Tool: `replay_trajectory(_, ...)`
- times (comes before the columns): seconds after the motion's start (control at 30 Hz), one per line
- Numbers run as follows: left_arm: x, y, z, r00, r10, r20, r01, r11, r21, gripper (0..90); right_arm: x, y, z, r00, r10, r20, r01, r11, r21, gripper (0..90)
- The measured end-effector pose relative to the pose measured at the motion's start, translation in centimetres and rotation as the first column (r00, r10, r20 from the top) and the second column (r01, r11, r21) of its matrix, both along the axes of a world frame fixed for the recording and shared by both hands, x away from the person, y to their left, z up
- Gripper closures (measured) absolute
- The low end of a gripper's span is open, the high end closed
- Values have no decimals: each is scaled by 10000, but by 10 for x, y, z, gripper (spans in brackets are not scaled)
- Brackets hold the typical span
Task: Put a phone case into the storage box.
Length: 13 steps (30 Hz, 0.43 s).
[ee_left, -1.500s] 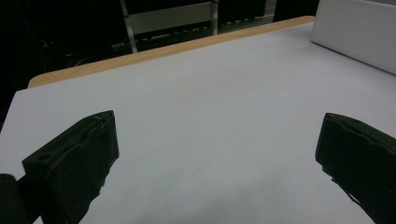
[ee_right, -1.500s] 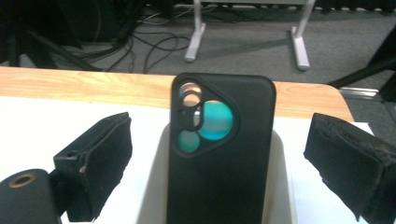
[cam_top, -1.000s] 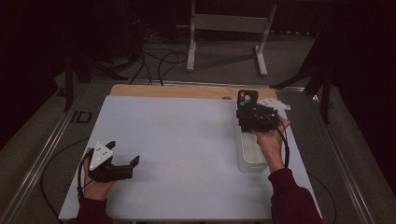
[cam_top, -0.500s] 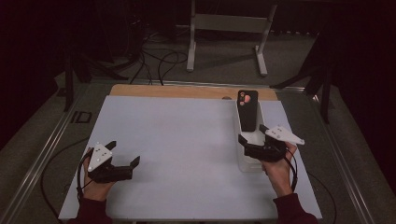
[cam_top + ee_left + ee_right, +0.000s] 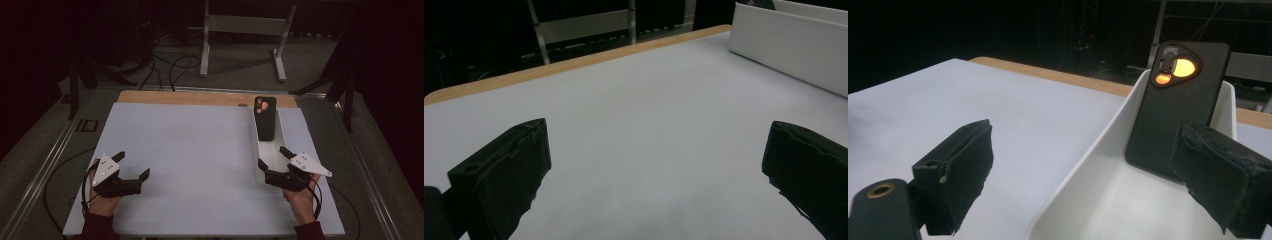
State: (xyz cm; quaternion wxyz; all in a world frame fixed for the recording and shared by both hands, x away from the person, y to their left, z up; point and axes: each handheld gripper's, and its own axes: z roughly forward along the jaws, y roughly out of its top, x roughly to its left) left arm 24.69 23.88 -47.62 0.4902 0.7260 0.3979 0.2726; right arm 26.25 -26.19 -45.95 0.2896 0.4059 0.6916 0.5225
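Observation:
A black phone case (image 5: 264, 117) (image 5: 1173, 105) leans upright against the far end of a long white tray (image 5: 274, 150) (image 5: 1088, 165) at the table's right side. Its camera cutout glows orange in the right gripper view. My right gripper (image 5: 272, 162) (image 5: 1088, 180) is open at the tray's near end, its jaws straddling the tray's left wall, well short of the case. My left gripper (image 5: 132, 167) (image 5: 649, 175) rests open and empty on the white table sheet (image 5: 190, 150) at the near left. The tray's white side (image 5: 789, 45) appears far off in the left gripper view.
A wooden strip (image 5: 200, 97) runs along the table's far edge. Behind the table stands a grey metal stand (image 5: 245, 30) with cables on the floor. Cables trail from both grippers near the front edge.
My right gripper let go of the phone case at the tray's far end and drew back toward me to the near end. The case stays leaning there. The left gripper has not moved.

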Motion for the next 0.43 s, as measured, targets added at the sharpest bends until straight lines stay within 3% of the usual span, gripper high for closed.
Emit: replay_trajectory(0.43,-1,1,0,9999,-15,145,13,9999,100,0,-13,-2,-9,9998,196,7,-196,9994,279,103)
